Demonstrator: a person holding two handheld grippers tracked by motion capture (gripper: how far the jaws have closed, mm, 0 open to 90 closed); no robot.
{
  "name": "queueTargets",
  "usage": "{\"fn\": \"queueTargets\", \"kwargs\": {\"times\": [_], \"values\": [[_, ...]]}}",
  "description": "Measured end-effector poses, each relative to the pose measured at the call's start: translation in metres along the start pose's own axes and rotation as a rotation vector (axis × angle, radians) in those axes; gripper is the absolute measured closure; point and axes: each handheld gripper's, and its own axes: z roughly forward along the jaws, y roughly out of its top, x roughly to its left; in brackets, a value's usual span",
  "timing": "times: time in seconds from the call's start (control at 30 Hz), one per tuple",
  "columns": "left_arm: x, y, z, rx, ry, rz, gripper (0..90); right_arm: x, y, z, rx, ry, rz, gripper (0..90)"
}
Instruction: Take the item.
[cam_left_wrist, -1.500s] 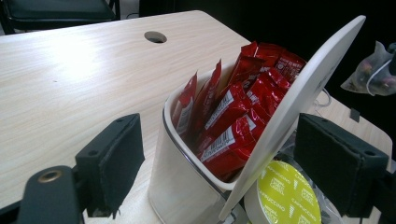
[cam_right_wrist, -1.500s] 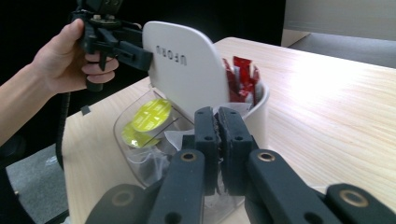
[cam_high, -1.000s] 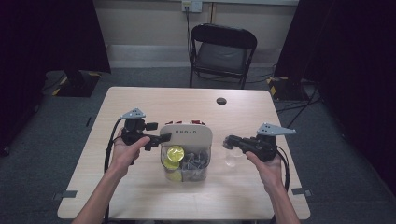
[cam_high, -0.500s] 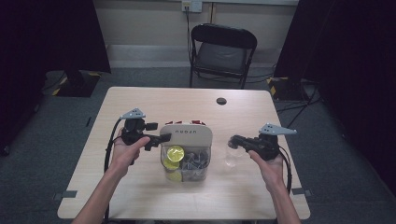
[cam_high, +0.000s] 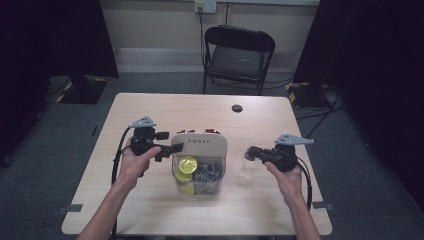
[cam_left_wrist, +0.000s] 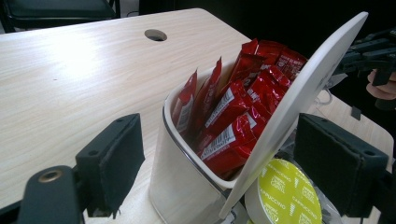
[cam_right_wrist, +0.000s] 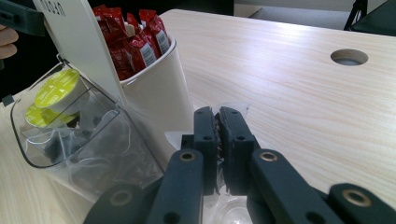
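The right claw (cam_right_wrist: 217, 135) is clamped on a clear plastic packet (cam_right_wrist: 224, 186) just beside the white organizer (cam_high: 200, 150). The left claw (cam_left_wrist: 233, 158) stands apart around its raised lid (cam_left_wrist: 299, 98) — red sachets (cam_left_wrist: 233, 112) behind, yellow capsules (cam_high: 187, 164) in front. Bare wooden bench (cam_high: 165, 112) beyond — a folding chair (cam_high: 239, 55) past it.

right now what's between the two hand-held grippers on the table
In the high view, the white organizer box with its clear front bin sits between the left hand-held gripper and right hand-held gripper.
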Motion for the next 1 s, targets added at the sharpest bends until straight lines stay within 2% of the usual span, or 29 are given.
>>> {"fn": "queueTargets", "kwargs": {"times": [0.13,0.27,0.37,0.6,0.73,0.9,0.97,1.0], "values": [[0.0,0.0,0.0002,0.0,-0.001,-0.001,15.9,-0.0014,-0.0011,0.0003,0.001,-0.004,0.0,85.6],[-0.0004,0.0,0.0003,-0.001,0.001,-0.002,15.9,-0.0029,-0.0044,0.0019,0.015,-0.018,0.003,80.1],[-0.0004,0.0,0.0002,-0.001,0.001,-0.001,16.1,-0.0038,-0.0049,0.0019,0.017,-0.023,0.009,79.2],[-0.0003,-0.0001,-0.0002,0.001,0.002,-0.002,16.1,-0.0043,-0.0051,0.002,0.019,-0.04,0.009,69.9],[0.0003,0.0,-0.0002,0.003,-0.001,0.002,16.1,-0.0038,-0.0048,0.0017,0.015,-0.048,0.014,63.0],[0.0006,0.0001,0.0007,0.003,-0.002,-0.003,15.6,-0.0032,-0.0049,-0.0013,0.006,-0.064,0.034,47.7],[0.0008,-0.0001,0.0013,0.004,-0.007,-0.005,15.5,-0.003,-0.0051,-0.0034,0.003,-0.072,0.034,45.1],[0.0005,0.0,0.0013,0.005,-0.006,-0.003,15.5,-0.0033,-0.0053,-0.006,-0.005,-0.079,0.037,38.4]]}}
